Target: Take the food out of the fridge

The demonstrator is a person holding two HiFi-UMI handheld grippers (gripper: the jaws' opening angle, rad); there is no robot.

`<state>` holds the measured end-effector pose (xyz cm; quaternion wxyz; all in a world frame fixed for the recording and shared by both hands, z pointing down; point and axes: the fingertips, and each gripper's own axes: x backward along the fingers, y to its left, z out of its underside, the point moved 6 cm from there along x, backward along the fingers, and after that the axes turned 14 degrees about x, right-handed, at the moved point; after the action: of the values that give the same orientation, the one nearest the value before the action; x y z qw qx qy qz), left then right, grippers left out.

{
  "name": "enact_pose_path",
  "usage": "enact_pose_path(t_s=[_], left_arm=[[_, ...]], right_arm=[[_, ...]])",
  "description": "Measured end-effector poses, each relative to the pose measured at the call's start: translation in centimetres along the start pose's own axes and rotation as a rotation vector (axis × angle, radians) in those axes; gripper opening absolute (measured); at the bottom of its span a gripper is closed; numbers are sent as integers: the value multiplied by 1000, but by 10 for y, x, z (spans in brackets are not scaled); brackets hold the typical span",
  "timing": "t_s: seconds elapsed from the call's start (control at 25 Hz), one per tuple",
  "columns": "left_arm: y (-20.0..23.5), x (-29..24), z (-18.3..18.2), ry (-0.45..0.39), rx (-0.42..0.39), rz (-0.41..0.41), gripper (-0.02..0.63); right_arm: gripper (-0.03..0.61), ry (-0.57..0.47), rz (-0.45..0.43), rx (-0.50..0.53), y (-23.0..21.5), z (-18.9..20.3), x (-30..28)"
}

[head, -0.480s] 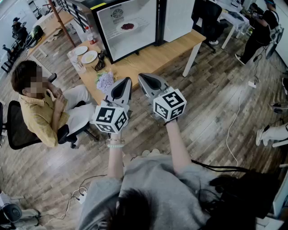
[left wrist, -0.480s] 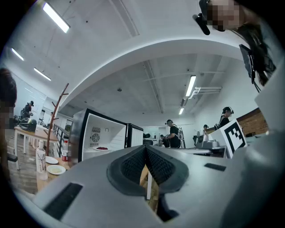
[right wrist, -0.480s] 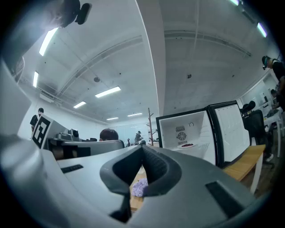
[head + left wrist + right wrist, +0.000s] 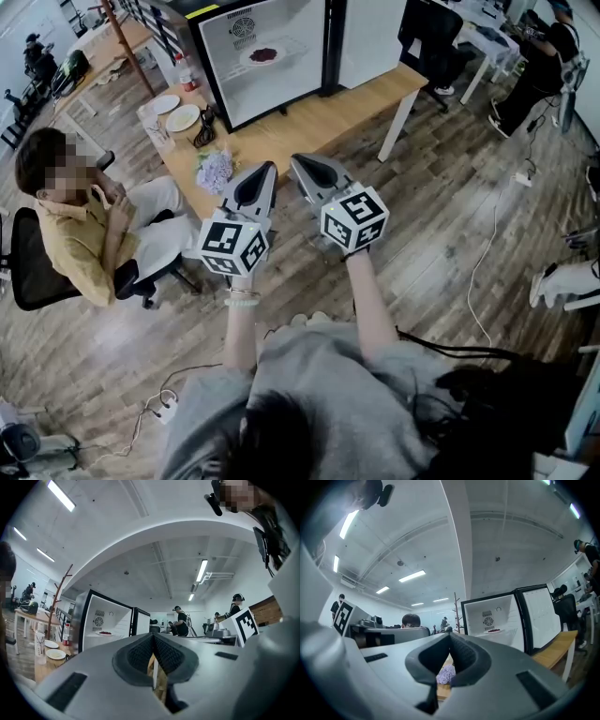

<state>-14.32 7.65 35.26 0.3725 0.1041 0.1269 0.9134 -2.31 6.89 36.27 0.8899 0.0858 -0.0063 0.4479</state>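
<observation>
A small fridge (image 4: 272, 52) stands on the wooden table (image 4: 328, 117) with its door (image 4: 375, 37) swung open. Inside, on a shelf, sits a white plate of dark red food (image 4: 264, 54), which also shows in the left gripper view as the plate of food (image 4: 104, 633) and in the right gripper view as the plate of food (image 4: 493, 631). My left gripper (image 4: 267, 171) and right gripper (image 4: 302, 164) hover side by side in front of the table, well short of the fridge. Both are shut with nothing between their jaws.
A seated person (image 4: 84, 225) in a yellow shirt is at the table's left end. Two plates (image 4: 173, 111), a bottle (image 4: 186, 73) and purple flowers (image 4: 216, 171) stand on the table. Other people (image 4: 539, 66) and desks are at the far right. Cables (image 4: 487, 253) trail across the wood floor.
The view has shifted slightly; both grippers hold nearly the same place, still shut. The seated person has moved a little to the left and up in the picture.
</observation>
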Motion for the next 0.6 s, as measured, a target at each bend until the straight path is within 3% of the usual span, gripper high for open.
enact_pose_path(t_s=[0.6], left_arm=[[-3,-21,9,-3,-1,-55,8]], right_arm=[[8,-27,-35,-35,-29,5,-4]])
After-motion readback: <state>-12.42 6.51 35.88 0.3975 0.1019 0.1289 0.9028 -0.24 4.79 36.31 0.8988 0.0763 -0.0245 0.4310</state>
